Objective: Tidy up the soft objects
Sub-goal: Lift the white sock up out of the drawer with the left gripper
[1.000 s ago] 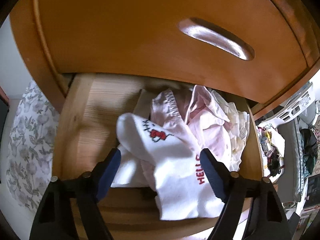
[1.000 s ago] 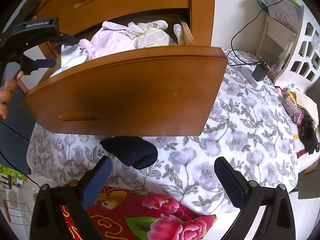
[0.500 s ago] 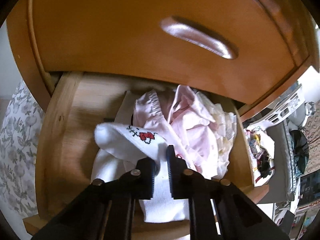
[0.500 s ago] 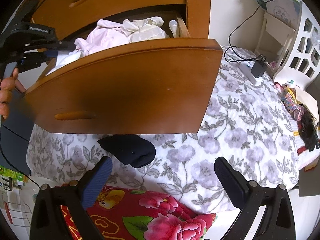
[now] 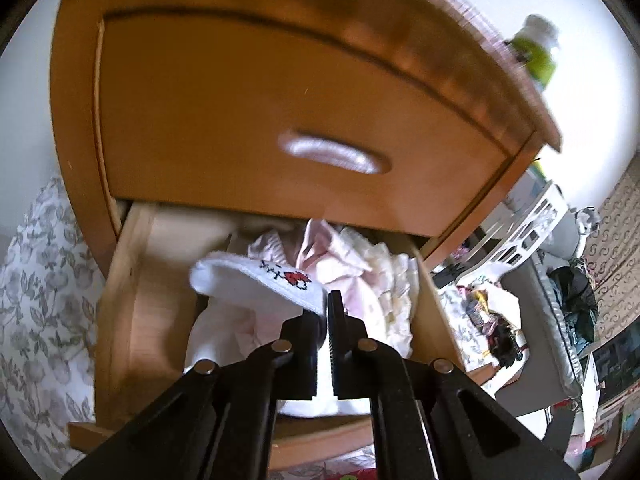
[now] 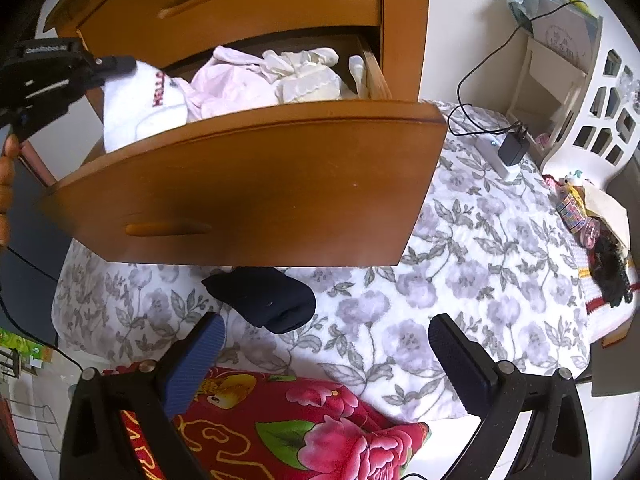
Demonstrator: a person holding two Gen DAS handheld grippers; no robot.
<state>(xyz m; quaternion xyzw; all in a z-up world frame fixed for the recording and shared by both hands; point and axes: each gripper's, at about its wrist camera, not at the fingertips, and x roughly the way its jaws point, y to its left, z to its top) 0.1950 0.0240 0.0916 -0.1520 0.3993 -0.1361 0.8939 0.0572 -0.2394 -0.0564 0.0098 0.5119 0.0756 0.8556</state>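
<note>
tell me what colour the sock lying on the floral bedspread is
Dark navy sock, almost black; clearest in the right wrist view.

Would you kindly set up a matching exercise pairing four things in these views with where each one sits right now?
Things:
1. white sock with red embroidery
2. dark navy sock
3. pale pink garment
4. black plug adapter

Places:
A. on the floral bedspread, below the open wooden drawer
B. clamped in the left gripper
C. on a white power strip
D. lying in the drawer

Pairs: 1-B, 2-A, 3-D, 4-C
</note>
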